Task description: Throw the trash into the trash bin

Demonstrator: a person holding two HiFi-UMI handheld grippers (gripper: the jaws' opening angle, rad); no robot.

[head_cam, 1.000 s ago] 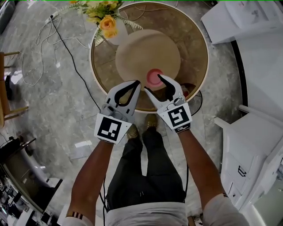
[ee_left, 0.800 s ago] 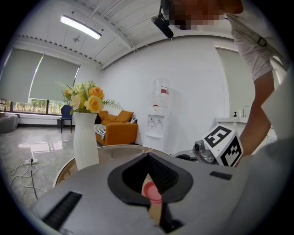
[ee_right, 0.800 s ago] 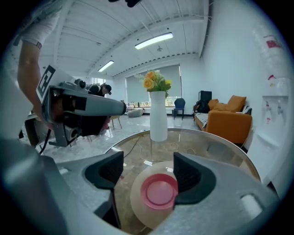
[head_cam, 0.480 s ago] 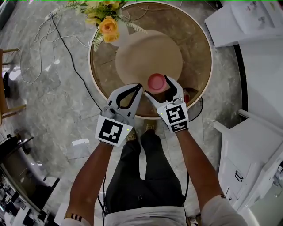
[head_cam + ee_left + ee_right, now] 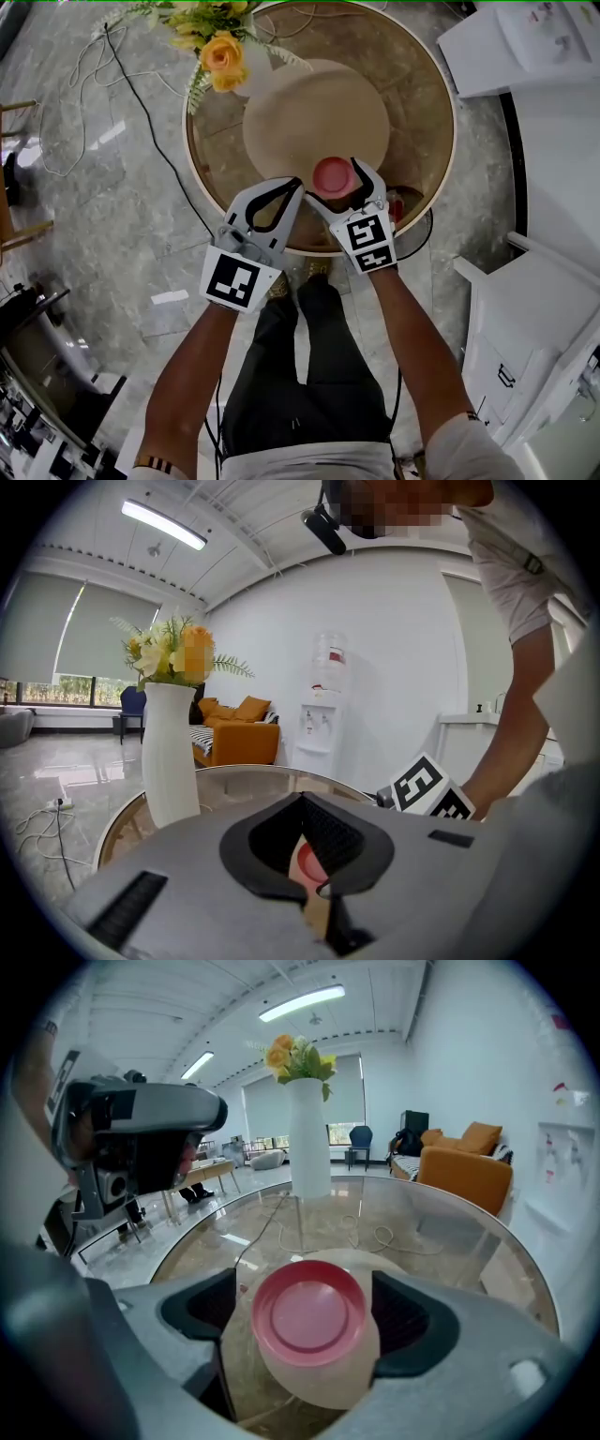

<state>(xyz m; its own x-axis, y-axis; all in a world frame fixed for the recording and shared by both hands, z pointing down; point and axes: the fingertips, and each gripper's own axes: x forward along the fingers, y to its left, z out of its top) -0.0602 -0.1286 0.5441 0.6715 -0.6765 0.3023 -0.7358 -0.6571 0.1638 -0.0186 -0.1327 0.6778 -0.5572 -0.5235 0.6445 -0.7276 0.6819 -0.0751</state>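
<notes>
Pink cup [image 5: 307, 1312] sits between the right tongs [image 5: 305, 1283], jaws just opened, apparently untouched.

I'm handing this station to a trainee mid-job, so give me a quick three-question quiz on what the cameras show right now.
1. True or false: the left gripper has its jaws wide apart.
2. What stands between the jaws of the right gripper? A) a white cable B) the pink round object C) a yellow flower
3. Fill in: the vase of flowers stands on the round glass ____.

Key:
1. False; its jaws are together.
2. B; the jaws have just been opening and stand on either side of it without pressing it.
3. table.
</notes>
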